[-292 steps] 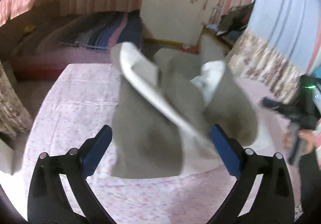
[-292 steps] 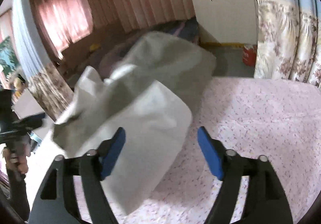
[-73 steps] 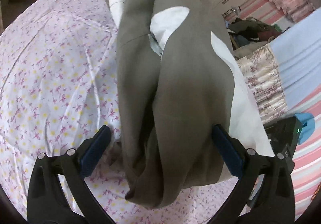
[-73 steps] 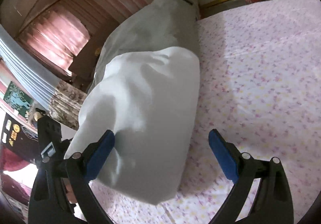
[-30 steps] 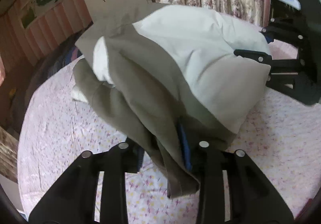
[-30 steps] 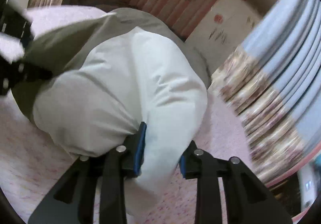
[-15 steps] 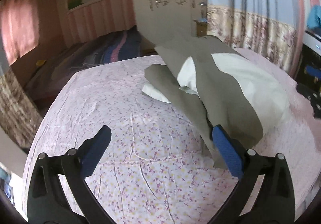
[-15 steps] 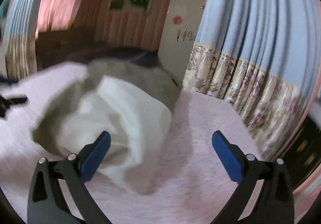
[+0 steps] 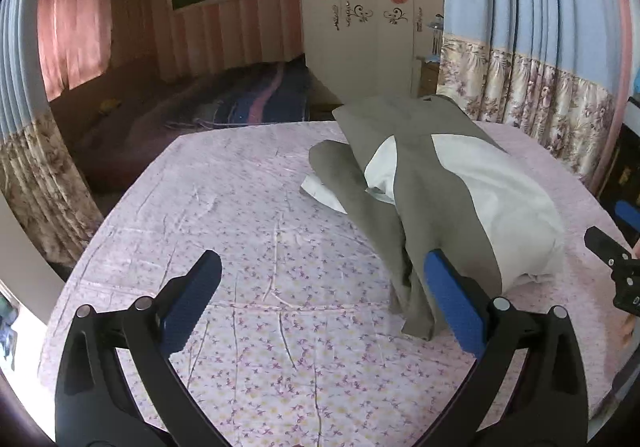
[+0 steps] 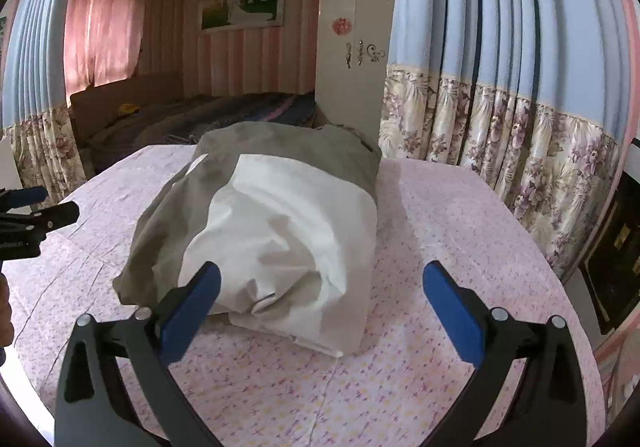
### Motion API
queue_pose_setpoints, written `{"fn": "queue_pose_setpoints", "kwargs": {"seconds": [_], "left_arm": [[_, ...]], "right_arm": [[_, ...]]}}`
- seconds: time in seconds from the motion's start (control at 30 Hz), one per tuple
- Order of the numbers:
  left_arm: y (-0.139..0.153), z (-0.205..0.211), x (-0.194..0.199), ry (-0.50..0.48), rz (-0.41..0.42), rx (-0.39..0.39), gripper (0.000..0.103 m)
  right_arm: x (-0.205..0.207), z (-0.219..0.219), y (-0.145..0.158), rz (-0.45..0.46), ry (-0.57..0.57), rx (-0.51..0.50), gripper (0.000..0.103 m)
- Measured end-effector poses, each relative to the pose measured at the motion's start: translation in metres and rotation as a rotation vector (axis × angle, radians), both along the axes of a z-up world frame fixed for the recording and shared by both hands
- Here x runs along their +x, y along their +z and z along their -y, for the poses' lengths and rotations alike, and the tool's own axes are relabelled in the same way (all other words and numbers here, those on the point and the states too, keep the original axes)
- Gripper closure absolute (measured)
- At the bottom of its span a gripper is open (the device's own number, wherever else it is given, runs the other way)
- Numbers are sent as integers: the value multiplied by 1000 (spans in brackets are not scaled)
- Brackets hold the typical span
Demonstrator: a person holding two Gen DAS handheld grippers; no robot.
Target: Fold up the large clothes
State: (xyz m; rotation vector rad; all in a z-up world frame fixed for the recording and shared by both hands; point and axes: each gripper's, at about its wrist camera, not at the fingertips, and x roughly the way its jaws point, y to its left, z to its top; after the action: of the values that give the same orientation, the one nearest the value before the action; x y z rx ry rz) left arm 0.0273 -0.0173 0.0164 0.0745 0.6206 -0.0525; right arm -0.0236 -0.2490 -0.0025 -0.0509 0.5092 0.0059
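Observation:
A large olive-grey and white garment (image 9: 440, 183) lies in a folded bundle on the pink flowered bed sheet (image 9: 240, 207). My left gripper (image 9: 320, 267) hangs open above the sheet, to the left of the bundle. Its right pad overlaps the bundle's near olive edge in the picture, and nothing sits between the fingers. In the right wrist view the same garment (image 10: 280, 215) shows its white near end just beyond my open right gripper (image 10: 320, 275), which grips nothing. Each gripper appears in the other's view: the right gripper (image 9: 608, 251) and the left gripper (image 10: 40, 223).
Flowered curtains (image 10: 500, 143) hang close along the right side of the bed. A white wardrobe (image 9: 372, 27) stands behind it. A second bed with a striped blanket (image 9: 248, 103) lies at the back left. A dark cabinet (image 10: 616, 247) stands at the right edge.
A second ago both grippers were shut on the garment. Both have since opened wide, let it go, rolled level and drawn back and up. The bundle now rests on the sheet.

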Motion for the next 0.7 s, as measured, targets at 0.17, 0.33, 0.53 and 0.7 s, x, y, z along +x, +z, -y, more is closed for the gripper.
{"fn": "queue_pose_setpoints", "kwargs": {"seconds": [0.17, 0.33, 0.53, 0.7], "left_arm": [[7, 1, -6, 26, 31, 16, 3], [17, -4, -11, 32, 31, -27, 3], [33, -11, -24, 55, 61, -50, 3], [49, -11, -39, 67, 104, -35, 3]], "right_arm": [[-9, -6, 2, -8, 20, 15, 2], [-16, 2, 13, -12, -28, 55, 2], [-26, 13, 31, 6, -113, 91, 2], [-30, 13, 41, 15, -144, 64, 2]]}}
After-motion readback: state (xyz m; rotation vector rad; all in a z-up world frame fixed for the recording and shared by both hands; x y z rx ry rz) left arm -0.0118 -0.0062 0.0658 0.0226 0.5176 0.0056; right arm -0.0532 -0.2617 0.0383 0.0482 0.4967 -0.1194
